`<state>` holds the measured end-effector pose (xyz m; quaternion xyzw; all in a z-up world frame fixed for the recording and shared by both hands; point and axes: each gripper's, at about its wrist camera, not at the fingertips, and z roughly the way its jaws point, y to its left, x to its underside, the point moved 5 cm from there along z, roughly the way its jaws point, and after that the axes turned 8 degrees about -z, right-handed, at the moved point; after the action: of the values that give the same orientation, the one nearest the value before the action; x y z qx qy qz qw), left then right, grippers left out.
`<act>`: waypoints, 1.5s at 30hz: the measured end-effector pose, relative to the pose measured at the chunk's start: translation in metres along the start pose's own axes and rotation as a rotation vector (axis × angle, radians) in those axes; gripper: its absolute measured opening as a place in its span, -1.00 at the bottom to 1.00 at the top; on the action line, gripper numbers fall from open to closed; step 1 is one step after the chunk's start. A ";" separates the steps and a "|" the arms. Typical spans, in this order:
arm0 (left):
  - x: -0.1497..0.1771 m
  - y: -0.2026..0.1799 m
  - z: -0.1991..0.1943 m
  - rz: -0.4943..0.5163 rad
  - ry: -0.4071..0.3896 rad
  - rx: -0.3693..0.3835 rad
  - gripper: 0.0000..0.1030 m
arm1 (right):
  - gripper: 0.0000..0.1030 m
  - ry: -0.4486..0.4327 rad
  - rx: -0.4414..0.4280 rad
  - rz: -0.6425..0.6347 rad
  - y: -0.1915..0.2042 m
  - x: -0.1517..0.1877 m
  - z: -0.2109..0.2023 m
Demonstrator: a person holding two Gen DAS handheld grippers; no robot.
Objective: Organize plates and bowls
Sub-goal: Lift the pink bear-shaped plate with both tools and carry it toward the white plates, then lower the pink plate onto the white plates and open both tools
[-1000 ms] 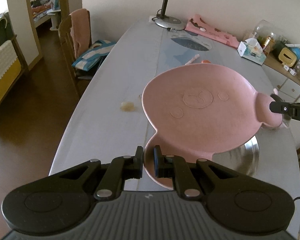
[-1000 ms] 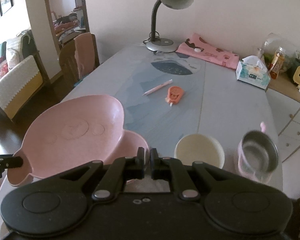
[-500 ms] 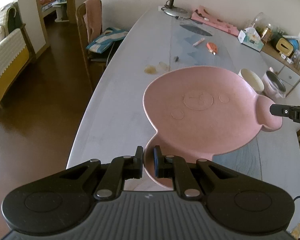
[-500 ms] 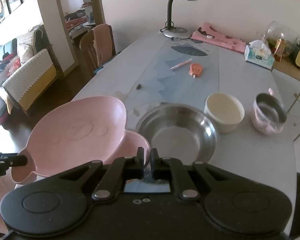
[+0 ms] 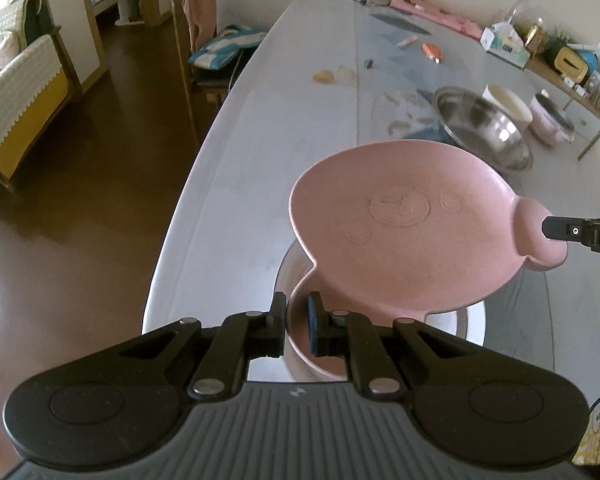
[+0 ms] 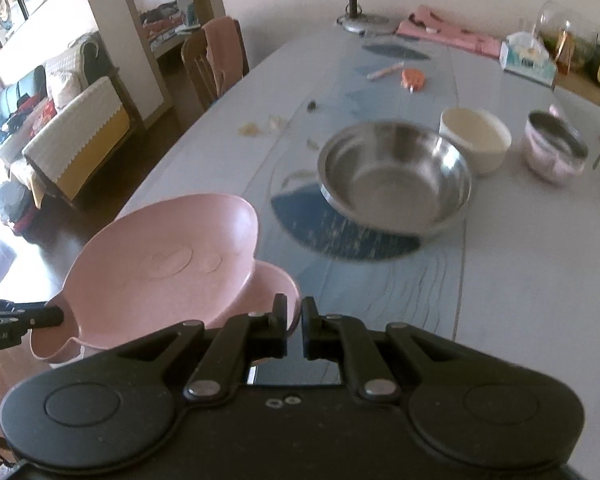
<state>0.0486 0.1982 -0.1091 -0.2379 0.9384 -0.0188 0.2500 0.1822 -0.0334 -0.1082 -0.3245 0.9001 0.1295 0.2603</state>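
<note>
pink plate (image 5: 400,224) btwn both grippers, ears clamped

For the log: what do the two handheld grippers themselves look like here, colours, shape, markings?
Both are matte black. The left gripper has two linkage arms with silver pivot pins, rounded side lobes and a ribbed grey base bearing a small logo; one finger pad is blue. The right gripper has the same build, on a smooth black base with two small rings. White lettering shows on each one's side in the other's view. No hands or sleeves show.

A desk lamp (image 6: 354,4), tissue box (image 6: 528,58) and pink pen (image 6: 385,70) sit on the table (image 6: 520,280).
</note>
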 end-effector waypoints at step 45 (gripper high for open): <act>0.046 0.024 0.019 0.034 0.107 -0.014 -0.79 | -0.60 0.110 -0.035 -0.033 0.033 0.066 0.019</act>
<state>0.0126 0.1998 -0.1506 -0.2224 0.9544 -0.0206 0.1979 0.1249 -0.0355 -0.1582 -0.3505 0.9051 0.1228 0.2068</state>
